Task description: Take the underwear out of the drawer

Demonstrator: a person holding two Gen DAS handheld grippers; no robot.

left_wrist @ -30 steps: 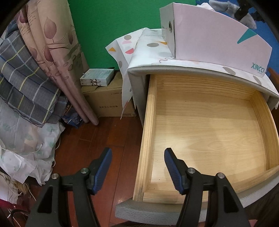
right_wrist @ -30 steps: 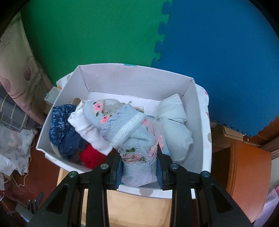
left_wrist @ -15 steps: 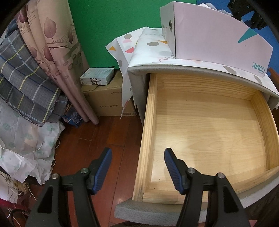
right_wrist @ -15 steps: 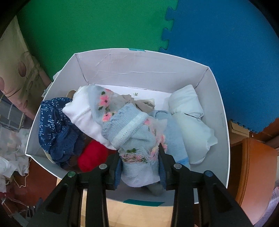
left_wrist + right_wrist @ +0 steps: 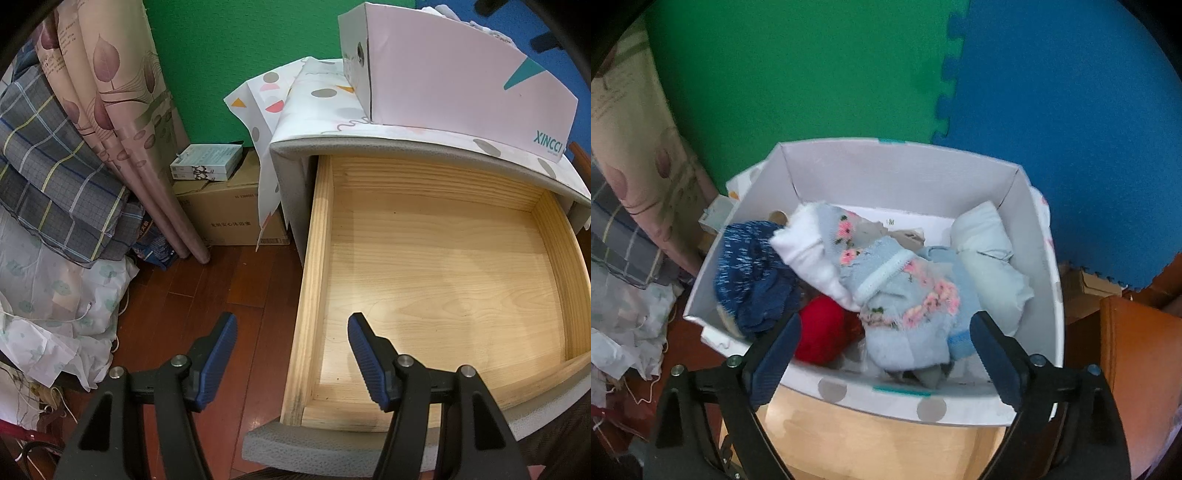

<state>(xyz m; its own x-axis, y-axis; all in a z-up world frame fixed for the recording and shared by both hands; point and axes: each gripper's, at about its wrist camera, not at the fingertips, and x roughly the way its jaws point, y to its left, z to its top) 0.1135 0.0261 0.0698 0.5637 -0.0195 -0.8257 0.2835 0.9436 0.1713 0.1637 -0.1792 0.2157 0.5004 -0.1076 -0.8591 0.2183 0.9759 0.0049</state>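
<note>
The left gripper [image 5: 290,334] is wide open and holds nothing, over the near left corner of the pulled-out wooden drawer [image 5: 436,266]. The right gripper [image 5: 884,332], also spread wide and holding nothing, frames the light-blue flowered underwear [image 5: 905,291], which lies in the white box [image 5: 897,173]. Only the left view shows the box's outside, printed "XINCCI"; only the right view shows the clothes inside.

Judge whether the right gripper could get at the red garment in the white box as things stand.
Probably yes. The right gripper is open just above the box, and the red garment lies partly exposed near the front, though blue and floral pieces overlap its edges.
</note>
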